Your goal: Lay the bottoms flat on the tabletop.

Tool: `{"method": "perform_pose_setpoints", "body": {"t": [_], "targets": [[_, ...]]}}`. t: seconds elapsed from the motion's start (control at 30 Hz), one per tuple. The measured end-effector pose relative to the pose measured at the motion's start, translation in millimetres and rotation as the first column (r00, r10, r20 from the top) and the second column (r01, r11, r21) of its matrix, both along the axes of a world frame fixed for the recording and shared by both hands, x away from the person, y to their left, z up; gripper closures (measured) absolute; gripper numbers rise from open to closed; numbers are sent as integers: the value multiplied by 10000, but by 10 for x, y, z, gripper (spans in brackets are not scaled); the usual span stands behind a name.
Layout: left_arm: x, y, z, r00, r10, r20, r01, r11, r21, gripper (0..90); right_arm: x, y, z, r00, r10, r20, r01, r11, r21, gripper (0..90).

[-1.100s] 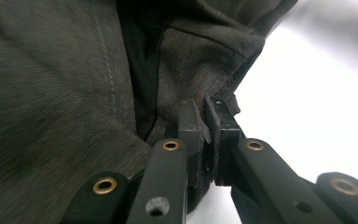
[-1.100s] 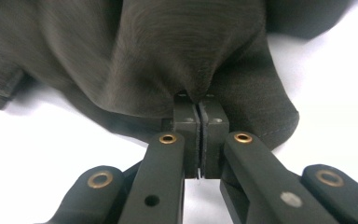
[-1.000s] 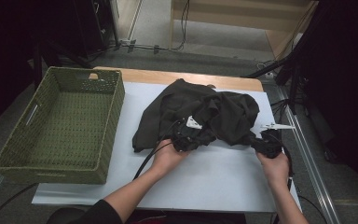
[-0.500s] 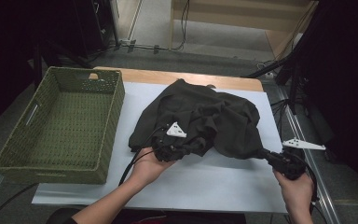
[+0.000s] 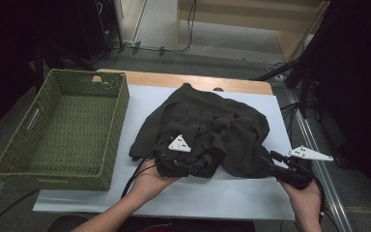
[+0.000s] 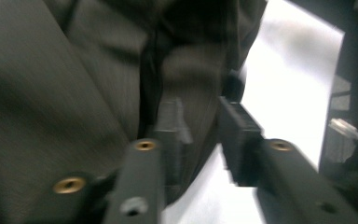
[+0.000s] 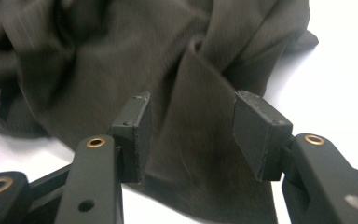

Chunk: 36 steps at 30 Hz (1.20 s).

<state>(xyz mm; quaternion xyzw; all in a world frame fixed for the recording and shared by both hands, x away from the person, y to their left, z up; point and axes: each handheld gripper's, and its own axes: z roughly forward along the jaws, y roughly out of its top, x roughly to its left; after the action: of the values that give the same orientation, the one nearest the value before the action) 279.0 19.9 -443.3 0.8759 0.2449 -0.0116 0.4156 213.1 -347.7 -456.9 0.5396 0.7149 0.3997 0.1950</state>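
A dark crumpled garment [image 5: 207, 130] lies at the frame's centre on the white-covered bench [image 5: 232, 203]. Both tools' jaws have just been opening: the left tool [image 6: 200, 135] and right tool [image 7: 189, 135] each stand narrowly apart, cloth loose between them. A green wicker basket [image 5: 111, 130] sits at left.

Garment [image 5: 207, 128] lies right of basket [image 5: 63, 128] (on table [image 5: 251, 203]).

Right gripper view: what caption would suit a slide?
Right hand-held gripper, jaws apart, astride a fold of the dark garment on the white tabletop.
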Motion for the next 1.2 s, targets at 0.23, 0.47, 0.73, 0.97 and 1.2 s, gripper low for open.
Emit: {"method": "perform_pose_setpoints", "body": {"t": [0.23, 0.47, 0.73, 0.97, 1.2], "targets": [[13, -122, -33, 9996, -264, 64, 263, 9996, 104, 599, 150, 160, -97, 9993, 289, -225, -298, 9987, -421, 347], [100, -114, -95, 9998, -78, -177, 78, 10000, -1, 559, 398, 213, -238, 9943, 394, -992, -395, 9992, 4, 407], [144, -78, -139, 9998, 37, -200, -36, 10000, 44, 558, 584, 221, -84, 9855, 737, -1529, -668, 9965, 493, 836], [160, -96, -137, 9998, 51, -166, -51, 10000, 14, 558, 774, -23, 324, 9983, -178, -558, 248, 9916, 1272, 840], [183, -122, -138, 9999, 79, -154, -80, 9999, -64, 558, 1167, 107, 476, 9985, -182, -509, 227, 9959, 878, 840]]}}
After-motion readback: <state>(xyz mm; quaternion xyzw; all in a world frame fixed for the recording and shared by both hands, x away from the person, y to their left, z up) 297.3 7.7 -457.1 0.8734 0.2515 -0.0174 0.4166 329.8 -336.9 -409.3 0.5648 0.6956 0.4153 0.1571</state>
